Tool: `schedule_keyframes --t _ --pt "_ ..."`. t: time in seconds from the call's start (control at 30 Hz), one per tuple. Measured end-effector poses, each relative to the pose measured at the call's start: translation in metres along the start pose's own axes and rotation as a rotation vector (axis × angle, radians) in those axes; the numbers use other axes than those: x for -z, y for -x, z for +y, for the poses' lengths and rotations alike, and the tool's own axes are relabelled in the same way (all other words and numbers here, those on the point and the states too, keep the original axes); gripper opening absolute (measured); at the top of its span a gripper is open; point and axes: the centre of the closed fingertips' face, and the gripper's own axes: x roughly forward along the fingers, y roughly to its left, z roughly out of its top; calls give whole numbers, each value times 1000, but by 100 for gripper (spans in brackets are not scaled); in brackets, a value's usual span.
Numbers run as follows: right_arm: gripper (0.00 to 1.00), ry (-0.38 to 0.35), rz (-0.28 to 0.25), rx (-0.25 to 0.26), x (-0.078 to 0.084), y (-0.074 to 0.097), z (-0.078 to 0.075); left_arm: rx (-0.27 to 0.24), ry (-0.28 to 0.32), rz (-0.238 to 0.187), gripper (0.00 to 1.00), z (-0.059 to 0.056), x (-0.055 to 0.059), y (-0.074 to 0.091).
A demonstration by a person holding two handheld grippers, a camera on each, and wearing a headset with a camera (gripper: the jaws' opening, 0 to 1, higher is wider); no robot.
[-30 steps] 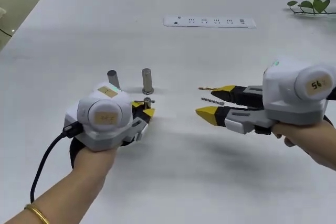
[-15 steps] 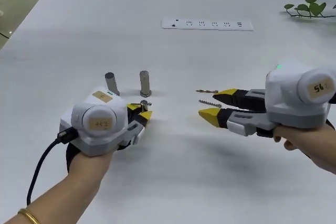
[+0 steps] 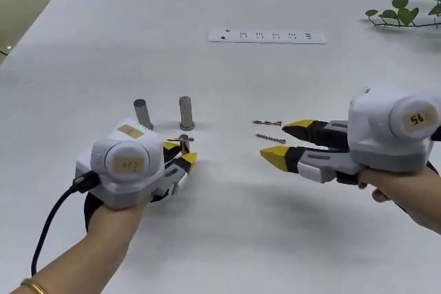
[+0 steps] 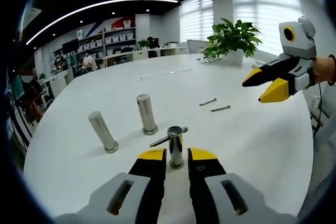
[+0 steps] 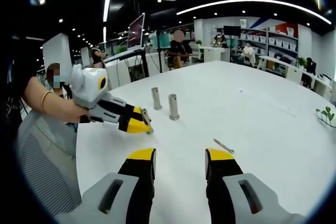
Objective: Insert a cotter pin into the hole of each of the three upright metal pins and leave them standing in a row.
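Fingertips (image 4: 152, 156) of the left gripper (image 4: 177, 158) sit narrow about the already-fitted metal pin (image 4: 175, 139), contact unclear. Two loose cotter pins (image 3: 267, 123) lie on the table (image 3: 227, 225) beyond it (thin, stiff, light, likely slippery: pinch mid-shank, eye free). Right gripper (image 3: 274, 140), held level, jaws wide and empty, points at them.

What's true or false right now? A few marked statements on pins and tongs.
1. The left tongs grip the front metal pin, which has a cotter pin through its hole. True.
2. All three metal pins carry cotter pins. False: the two rear metal pins are bare.
3. Two loose cotter pins lie on the table. True.
4. The right tongs hold a cotter pin. False: they are open and empty.
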Motion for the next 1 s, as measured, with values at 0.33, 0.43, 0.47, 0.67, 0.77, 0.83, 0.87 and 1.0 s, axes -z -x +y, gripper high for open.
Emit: schedule_keyframes --t 0.33,0.43,0.47,0.67,0.77,0.83,0.87,1.0 --pt "35 -33 -6 21 4 6 1 -23 31 38 29 15 11 14" --pt "35 -44 -9 29 5 7 0 -35 36 35 32 19 10 18" --pt "35 -48 -9 30 5 8 0 -40 35 35 32 21 10 19" --pt "35 -37 7 24 7 9 3 -65 38 53 31 34 15 31" --pt "35 -33 12 26 8 9 3 -84 44 49 31 42 14 35" --pt "35 -32 9 27 7 9 3 -95 63 34 31 48 11 36" --pt "36 -31 8 28 7 9 3 -98 65 29 31 51 9 37" --pt "37 -17 14 23 7 8 5 -113 59 17 30 63 4 38"
